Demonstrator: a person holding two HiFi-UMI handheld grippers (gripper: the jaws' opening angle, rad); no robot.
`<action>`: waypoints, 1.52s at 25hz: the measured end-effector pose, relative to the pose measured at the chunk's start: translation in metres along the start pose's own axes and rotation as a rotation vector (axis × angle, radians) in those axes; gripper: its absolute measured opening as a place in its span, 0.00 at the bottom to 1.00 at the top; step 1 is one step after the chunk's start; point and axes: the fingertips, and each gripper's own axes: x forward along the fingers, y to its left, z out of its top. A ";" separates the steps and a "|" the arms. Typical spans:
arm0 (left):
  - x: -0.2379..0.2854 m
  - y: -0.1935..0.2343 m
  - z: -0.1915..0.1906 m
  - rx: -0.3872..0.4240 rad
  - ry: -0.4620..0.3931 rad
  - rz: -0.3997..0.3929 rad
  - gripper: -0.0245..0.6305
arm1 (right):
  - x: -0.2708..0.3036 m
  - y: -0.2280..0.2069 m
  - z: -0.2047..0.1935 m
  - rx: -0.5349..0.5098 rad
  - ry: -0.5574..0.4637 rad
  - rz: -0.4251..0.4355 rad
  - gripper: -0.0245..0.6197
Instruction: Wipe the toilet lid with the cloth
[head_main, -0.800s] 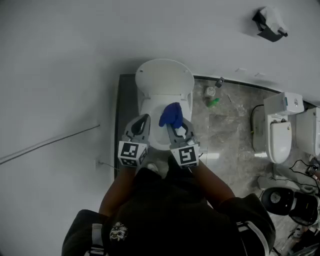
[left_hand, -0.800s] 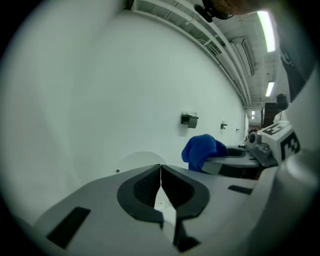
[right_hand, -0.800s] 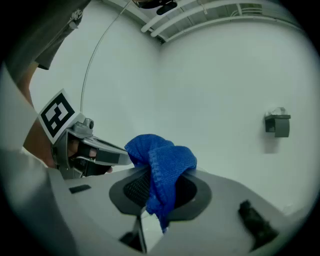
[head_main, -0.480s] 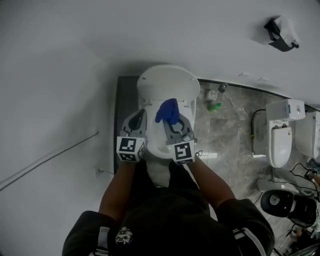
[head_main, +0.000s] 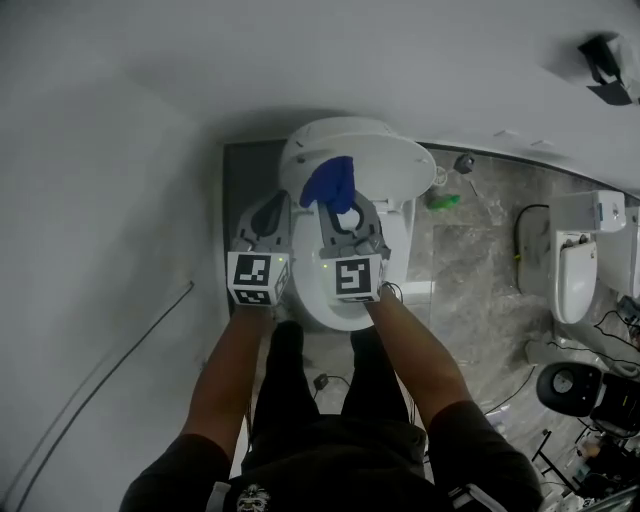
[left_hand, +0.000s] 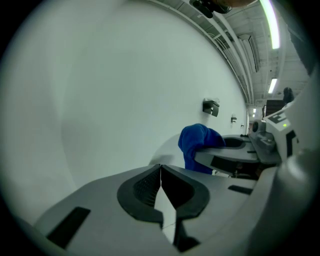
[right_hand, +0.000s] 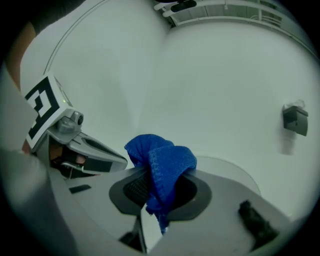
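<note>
The white toilet stands by the wall in the head view, its oval lid (head_main: 375, 150) above the bowl (head_main: 392, 262). My right gripper (head_main: 340, 205) is shut on a bunched blue cloth (head_main: 328, 183), which hangs in front of the lid's left part; whether it touches I cannot tell. In the right gripper view the cloth (right_hand: 162, 165) is pinched between the jaws and the lid (right_hand: 227, 170) curves behind it. My left gripper (head_main: 268, 215) hovers just left of it, shut and empty; its jaws (left_hand: 161, 172) meet. The cloth (left_hand: 197, 145) shows there too.
A dark panel (head_main: 245, 180) runs along the toilet's left side. On the marble floor to the right lie a green item (head_main: 443, 202), cables, a second white toilet unit (head_main: 575, 265) and a dark round bin (head_main: 565, 385). A black dispenser (head_main: 605, 55) hangs on the wall.
Both grippers have moved forward, up the picture, from over the bowl to the lid. The blue cloth travelled with the right gripper. The left gripper stayed shut and empty.
</note>
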 end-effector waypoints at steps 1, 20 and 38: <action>0.004 0.005 -0.006 -0.006 0.005 0.001 0.06 | 0.009 0.001 -0.002 -0.001 0.001 -0.003 0.15; 0.058 -0.012 -0.027 -0.032 0.034 -0.026 0.06 | 0.045 -0.094 -0.040 0.062 0.050 -0.149 0.15; 0.075 -0.048 -0.034 -0.053 0.043 -0.081 0.06 | -0.007 -0.162 -0.081 0.039 0.140 -0.308 0.15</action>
